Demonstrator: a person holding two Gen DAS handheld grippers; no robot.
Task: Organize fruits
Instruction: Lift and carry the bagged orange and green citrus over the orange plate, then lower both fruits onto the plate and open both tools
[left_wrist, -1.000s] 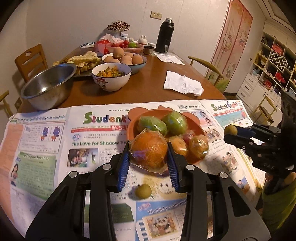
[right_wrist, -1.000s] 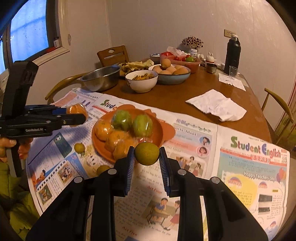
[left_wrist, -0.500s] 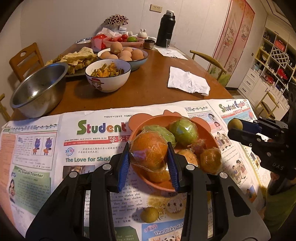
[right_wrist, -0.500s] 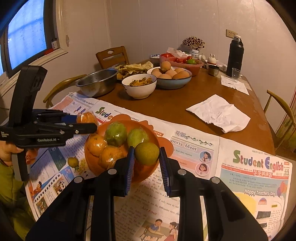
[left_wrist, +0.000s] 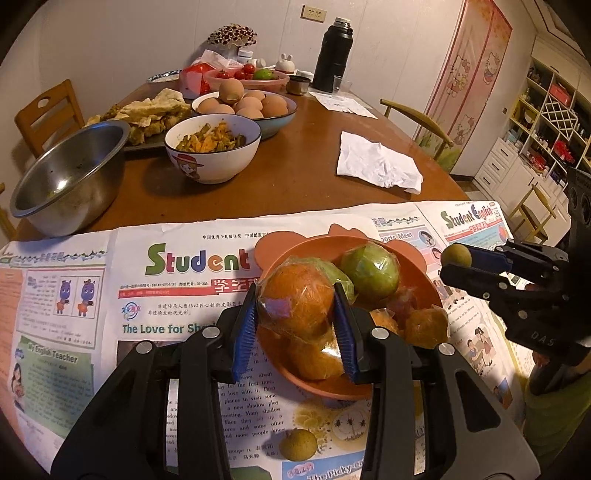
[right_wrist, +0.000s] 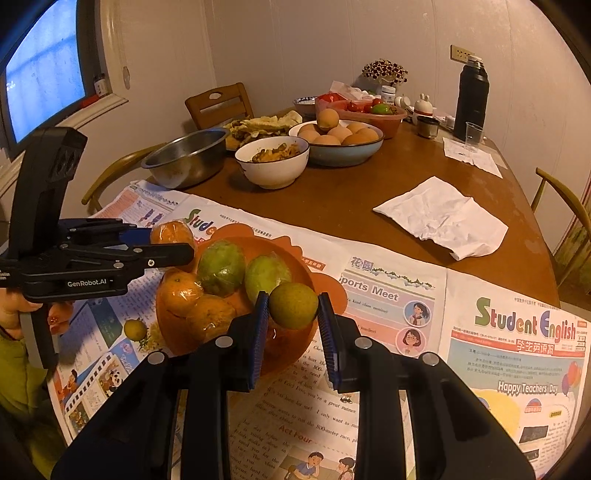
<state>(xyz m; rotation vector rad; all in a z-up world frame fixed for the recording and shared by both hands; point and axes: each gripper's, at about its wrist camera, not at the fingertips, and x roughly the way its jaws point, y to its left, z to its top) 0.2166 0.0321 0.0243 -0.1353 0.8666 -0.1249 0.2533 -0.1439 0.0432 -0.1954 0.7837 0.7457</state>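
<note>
My left gripper (left_wrist: 294, 295) is shut on a plastic-wrapped orange (left_wrist: 291, 310), held above the near-left part of the orange bowl (left_wrist: 317, 387). In the bowl lie wrapped green fruits (left_wrist: 369, 273) and several wrapped oranges. My right gripper (right_wrist: 292, 299) is shut on a small round yellow-green fruit (right_wrist: 293, 306) over the bowl's (right_wrist: 288, 254) near-right rim. Each gripper also shows side-on in the other's view, the right gripper (left_wrist: 456, 254) and the left gripper (right_wrist: 173, 240). One small fruit (left_wrist: 298, 444) lies loose on the newspaper (left_wrist: 177, 314) in front of the bowl.
Beyond the newspaper stand a steel bowl (left_wrist: 66, 177), a white bowl of food (left_wrist: 212, 144), a bowl of eggs (left_wrist: 245, 105) and a black flask (left_wrist: 332, 55). A crumpled napkin (left_wrist: 376, 162) lies on the brown table. Wooden chairs ring the table.
Both grippers have moved forward with their fruits, from the bowl's near edge to over the bowl. Their grips have not changed.
</note>
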